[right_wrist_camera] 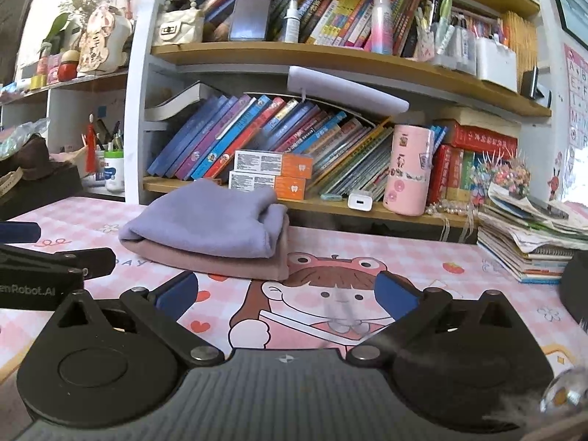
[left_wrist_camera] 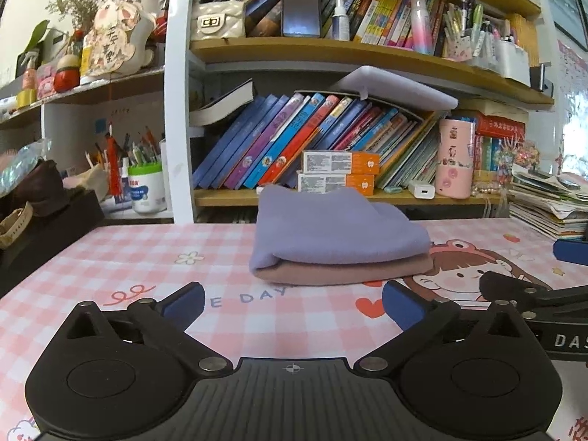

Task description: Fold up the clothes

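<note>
**Folded stack ahead, both grippers released**

My left gripper hangs low over the bench, its blue-padded jaws spread wide with nothing between them. My right gripper is likewise released and holding nothing. From the left wrist, the folded lavender fleece garment sits at twelve o'clock, stacked squarely on a folded dusty-pink fleece garment, both resting on the pink checked cartoon mat that covers the bench. From the right wrist the same stack lies at about eleven o'clock, apart from my fingertips. Behind it, at twelve o'clock, stands a wooden bookshelf of slanted books; my right gripper shows at three o'clock in the left view.
</note>
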A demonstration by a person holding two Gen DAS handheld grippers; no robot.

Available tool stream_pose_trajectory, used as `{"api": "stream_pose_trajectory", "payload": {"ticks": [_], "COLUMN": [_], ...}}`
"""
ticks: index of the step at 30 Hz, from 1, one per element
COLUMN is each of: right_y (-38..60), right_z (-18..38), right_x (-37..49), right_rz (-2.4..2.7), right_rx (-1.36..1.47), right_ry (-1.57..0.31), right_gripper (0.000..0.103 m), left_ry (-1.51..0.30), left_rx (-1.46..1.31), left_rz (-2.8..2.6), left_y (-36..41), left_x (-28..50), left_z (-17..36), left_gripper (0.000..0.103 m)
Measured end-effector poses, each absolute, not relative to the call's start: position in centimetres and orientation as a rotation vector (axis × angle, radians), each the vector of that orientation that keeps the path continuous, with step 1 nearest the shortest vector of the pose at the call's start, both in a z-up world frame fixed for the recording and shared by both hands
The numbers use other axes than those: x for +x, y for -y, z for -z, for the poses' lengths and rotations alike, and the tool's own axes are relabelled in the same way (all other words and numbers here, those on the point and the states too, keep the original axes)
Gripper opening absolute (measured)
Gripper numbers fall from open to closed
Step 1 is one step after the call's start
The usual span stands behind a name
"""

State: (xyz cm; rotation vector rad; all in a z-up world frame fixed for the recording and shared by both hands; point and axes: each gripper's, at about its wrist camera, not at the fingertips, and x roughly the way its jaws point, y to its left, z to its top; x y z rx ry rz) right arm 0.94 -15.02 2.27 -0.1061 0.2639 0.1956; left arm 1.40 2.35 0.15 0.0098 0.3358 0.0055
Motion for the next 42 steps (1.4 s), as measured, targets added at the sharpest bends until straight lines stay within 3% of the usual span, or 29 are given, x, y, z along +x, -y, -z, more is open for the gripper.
{"api": "stream_pose_trajectory", "payload": {"ticks": [42], "right_y": [14.98], "right_z": [-2.30], "right_x": [1.28], "right_rz": [-0.197], "right_rx": [-0.099], "right_ry": [-0.289], "right_gripper": [0.103], "left_ry": [-0.345], "left_rx": [0.003], "left_rz": [-0.013], "left_y": [-2.46], "left_x": [1.50], "left_z": [-0.10], "left_gripper": [0.103]}}
